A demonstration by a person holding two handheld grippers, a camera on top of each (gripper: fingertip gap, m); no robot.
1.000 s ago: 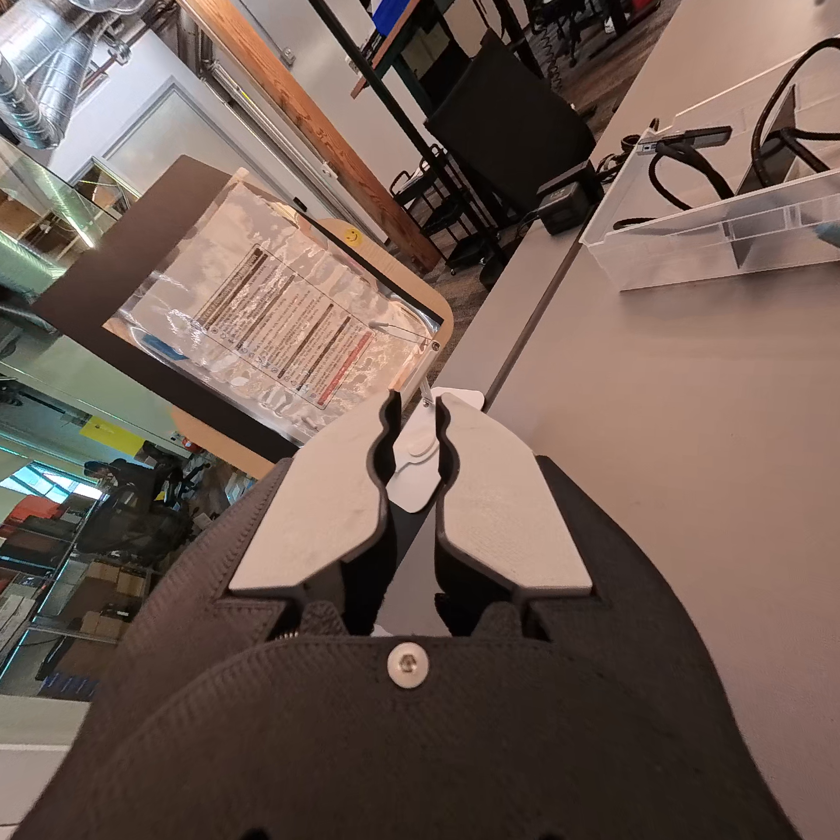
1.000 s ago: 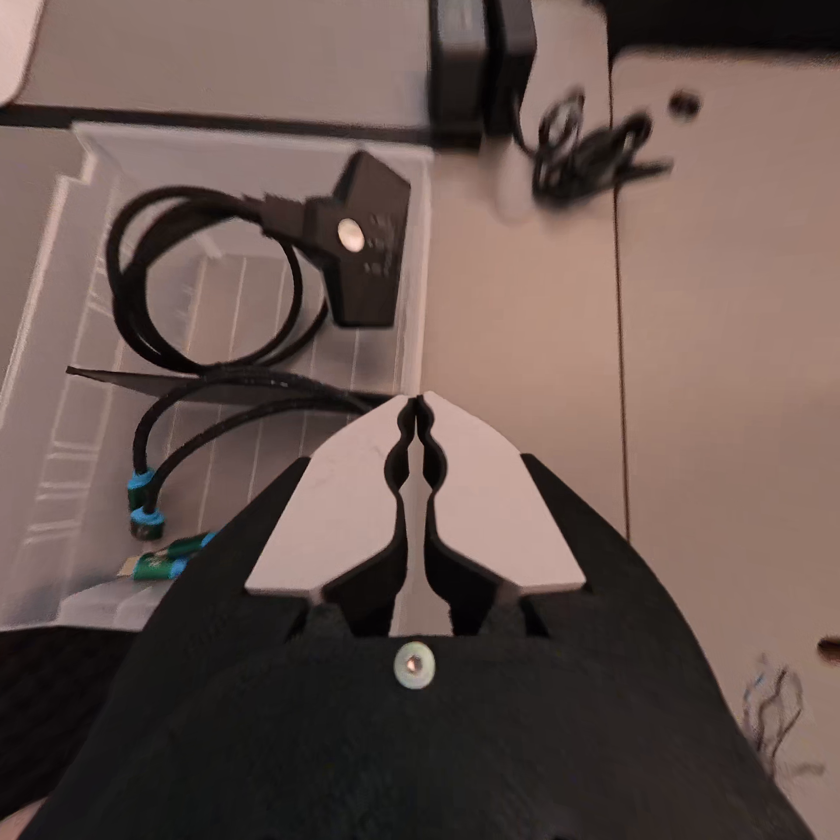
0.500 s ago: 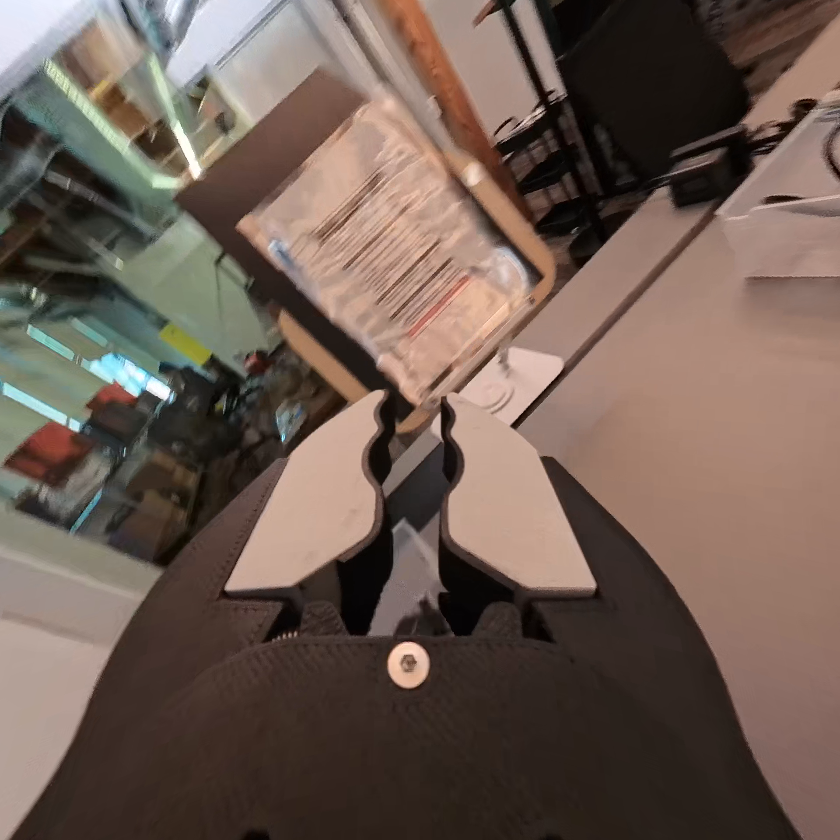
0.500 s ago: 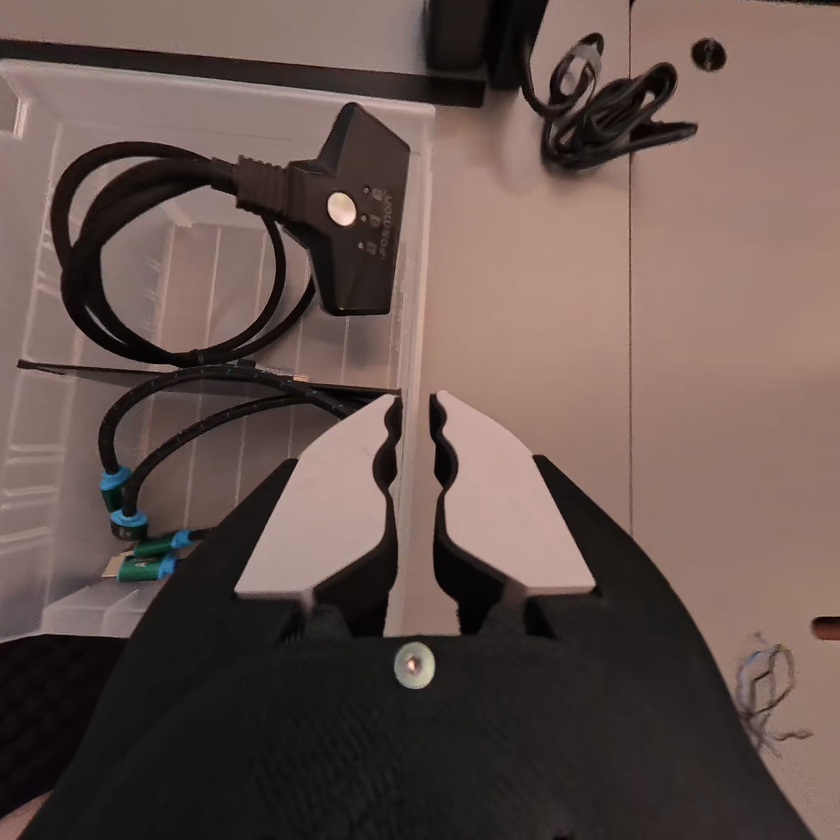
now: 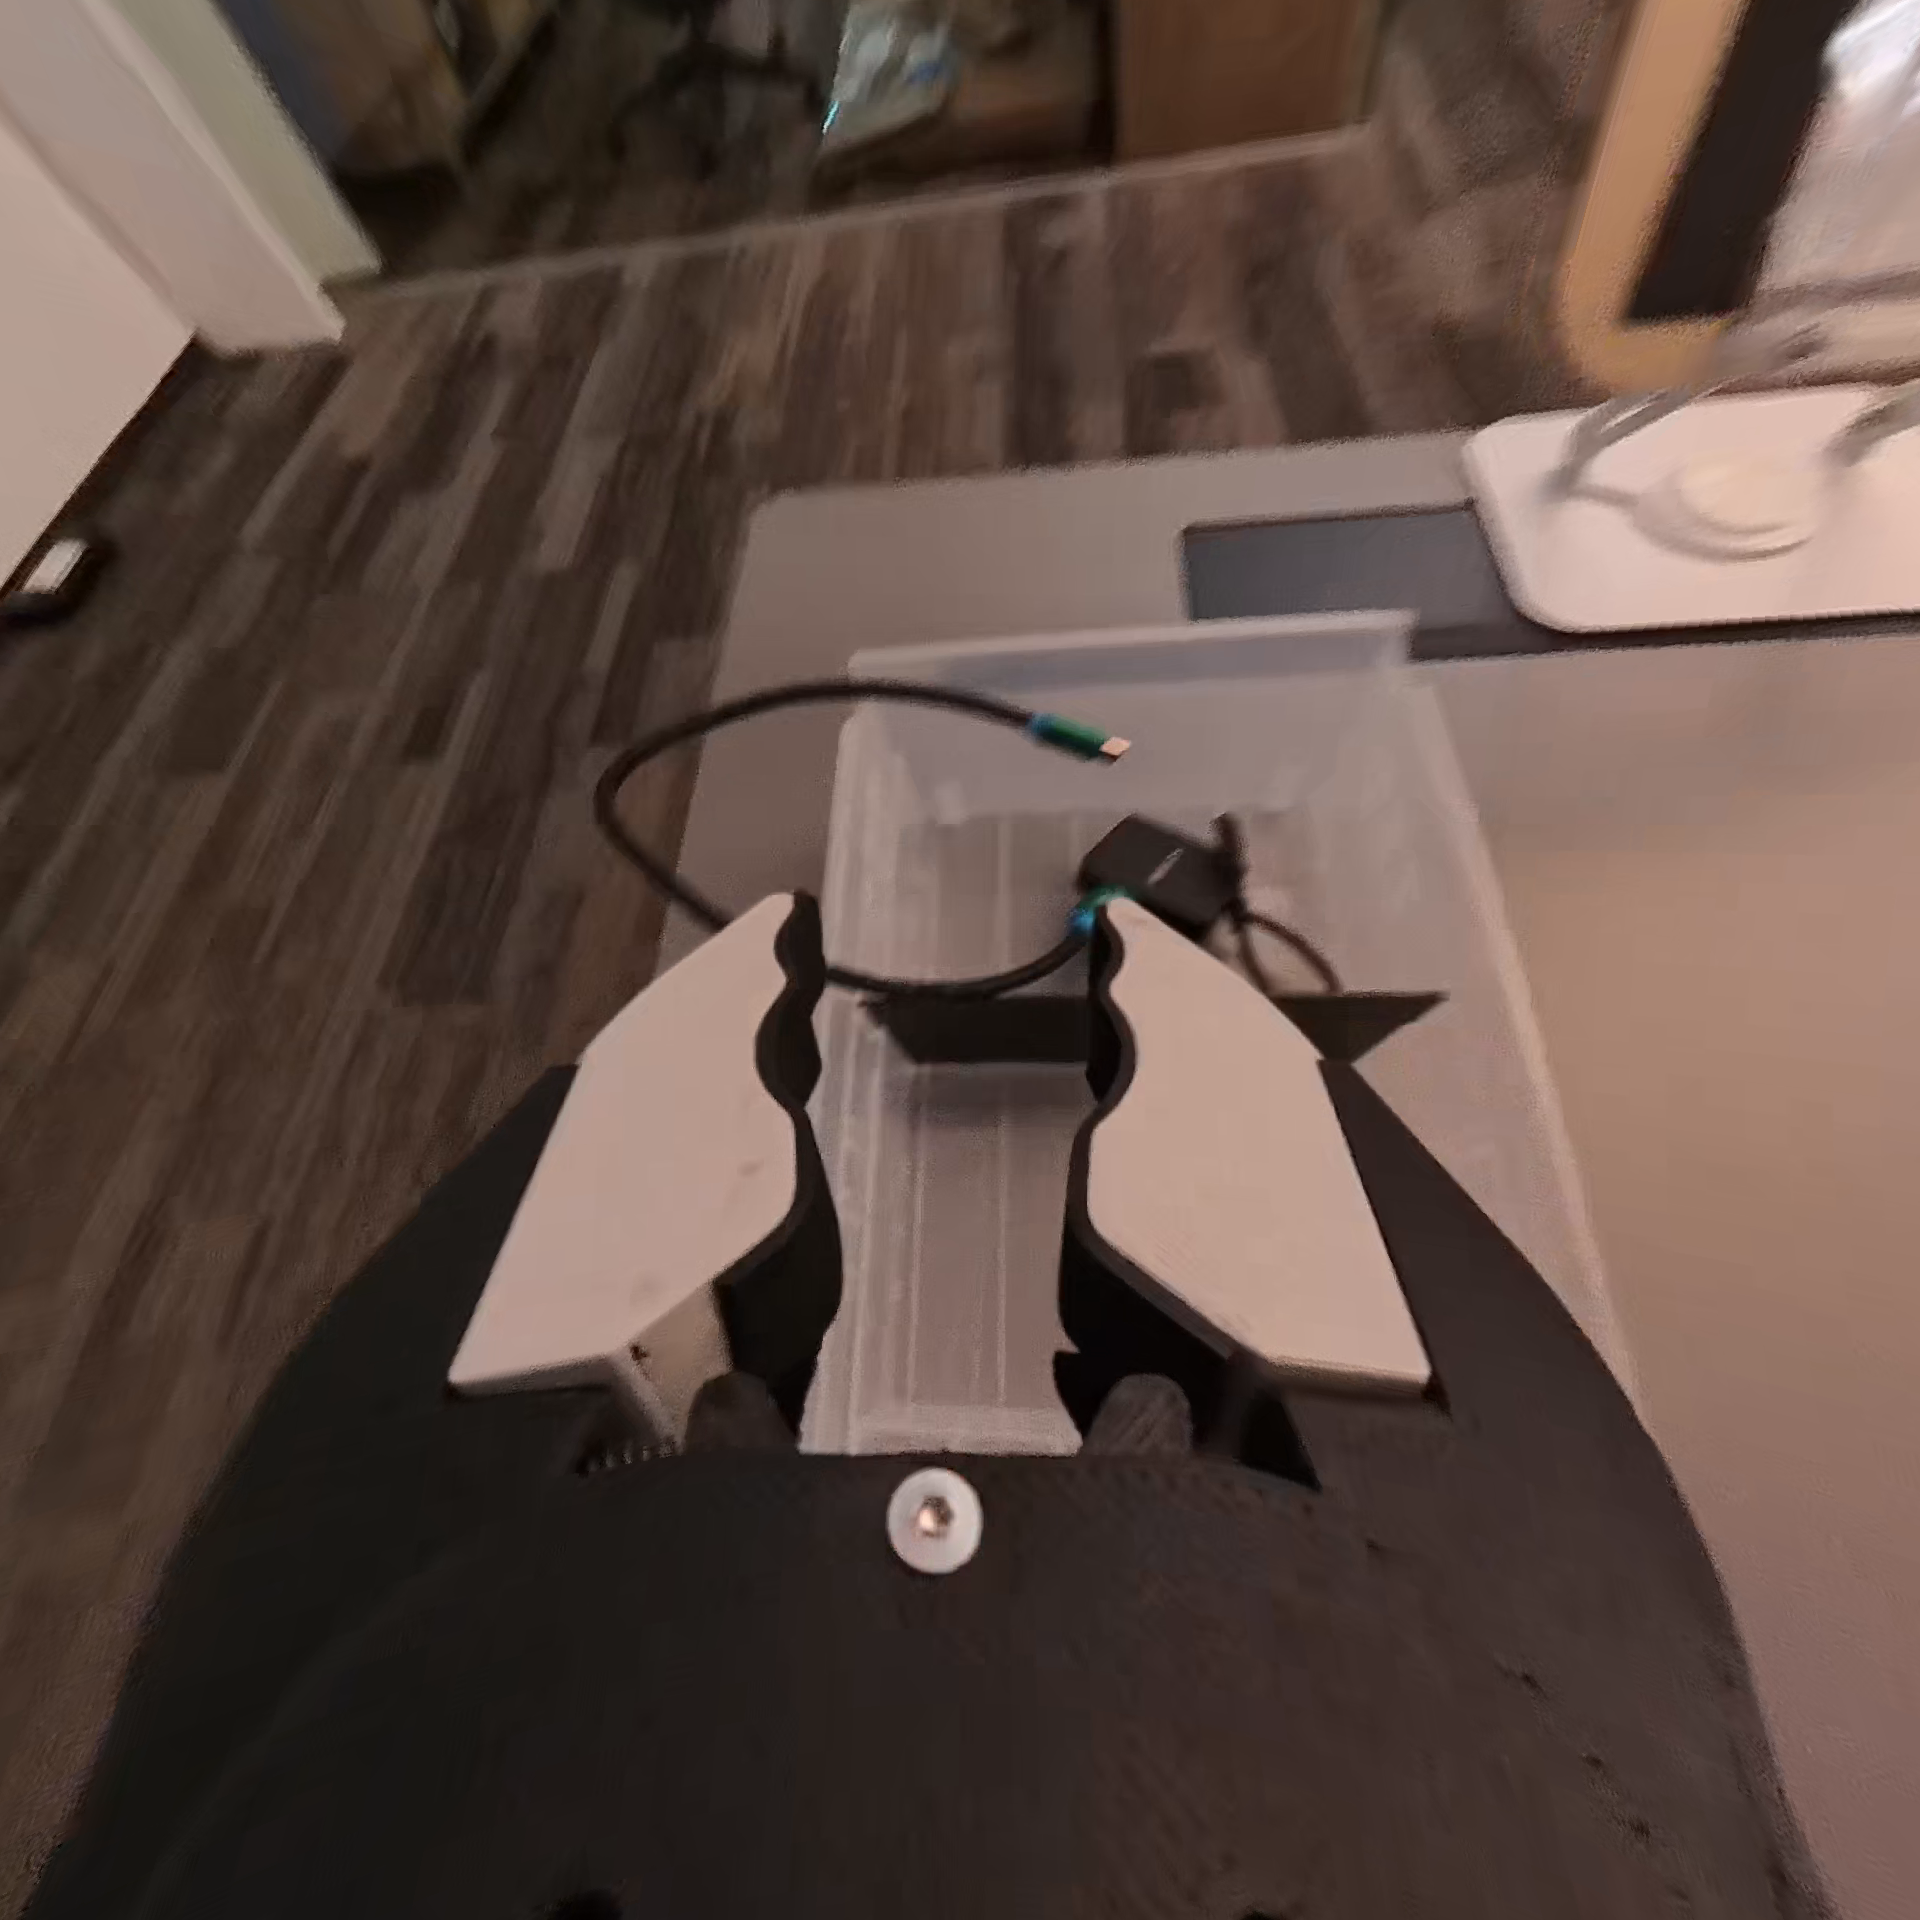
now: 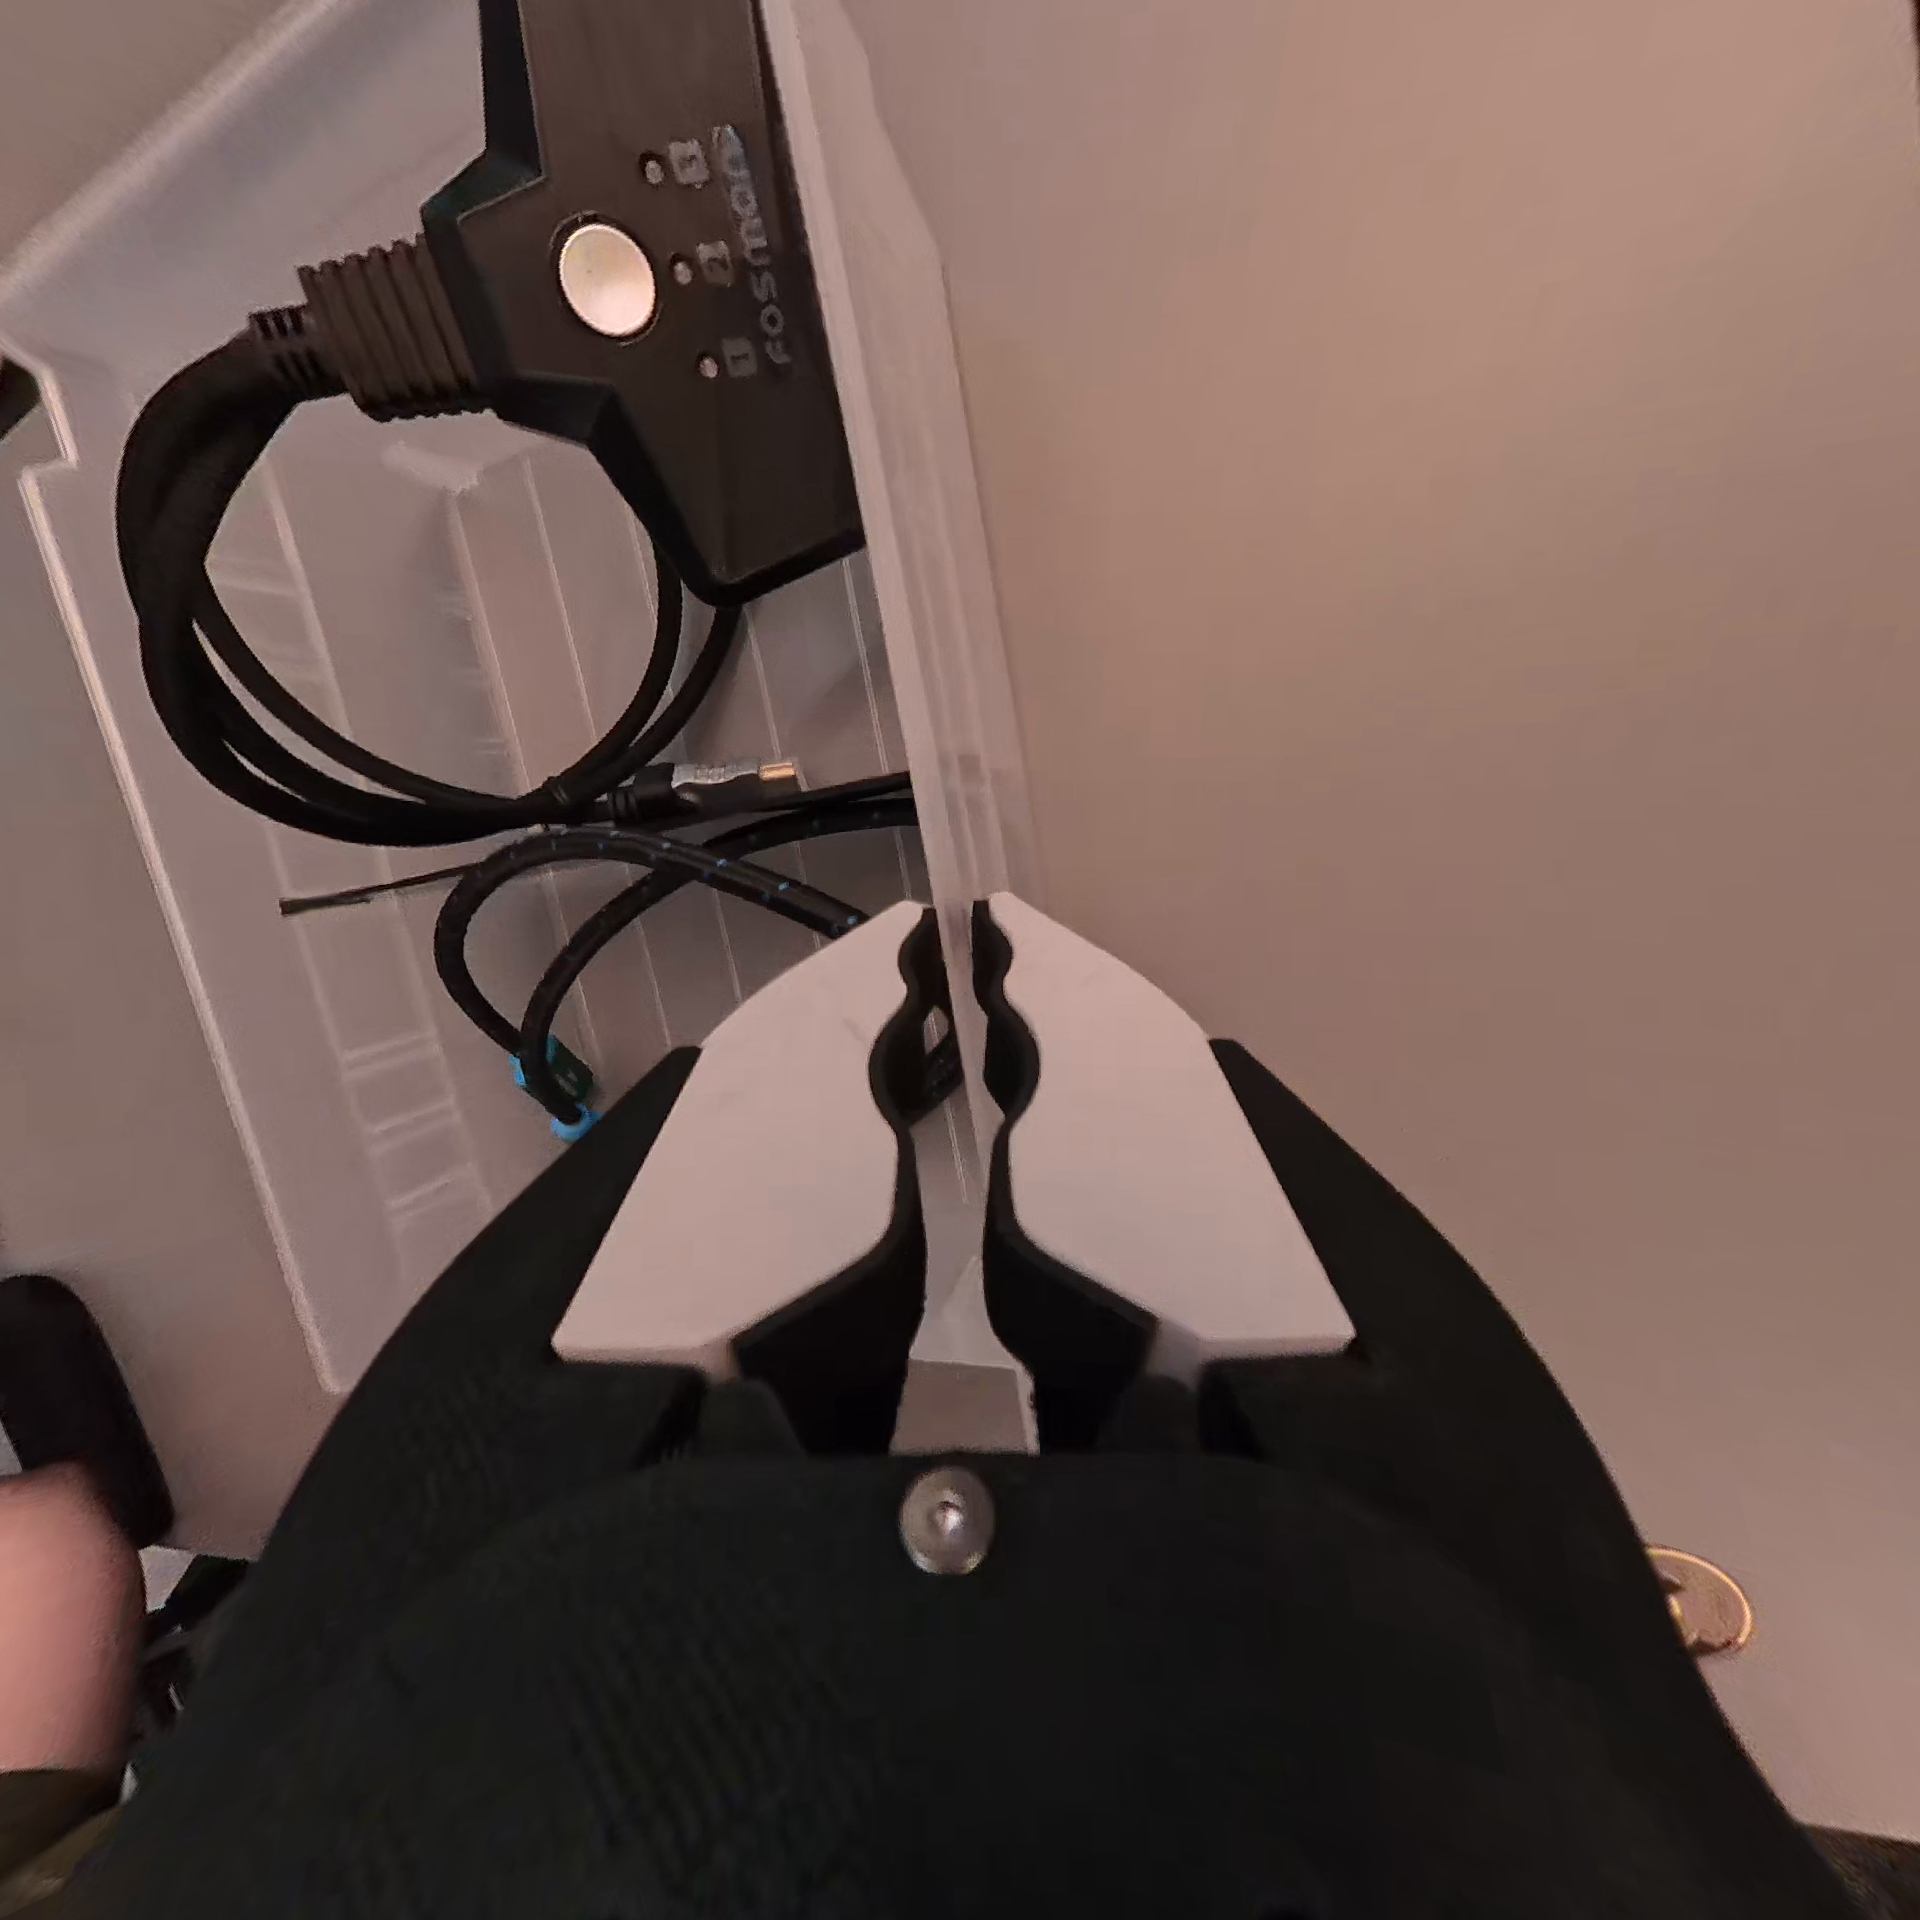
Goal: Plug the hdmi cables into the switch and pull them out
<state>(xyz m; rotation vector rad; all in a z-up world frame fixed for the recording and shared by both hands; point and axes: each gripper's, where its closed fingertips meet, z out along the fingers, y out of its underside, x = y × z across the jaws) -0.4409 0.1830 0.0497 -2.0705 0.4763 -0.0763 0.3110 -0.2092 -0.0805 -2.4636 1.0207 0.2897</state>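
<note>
Only our left wrist view shows a green-tipped cable arching out at 11 o'clock; left gripper wide, right gripper pinching the bin wall beside the switch.

Both wrist views look steeply down, close over the same clear bin from opposite ends.

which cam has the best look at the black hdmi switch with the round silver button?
Right wrist view. The black HDMI switch fills the upper left, top face up, with its silver button and attached black cable clear inside the clear plastic bin. In the left wrist view the switch is small, blurred and partly hidden behind the open left gripper.
</note>
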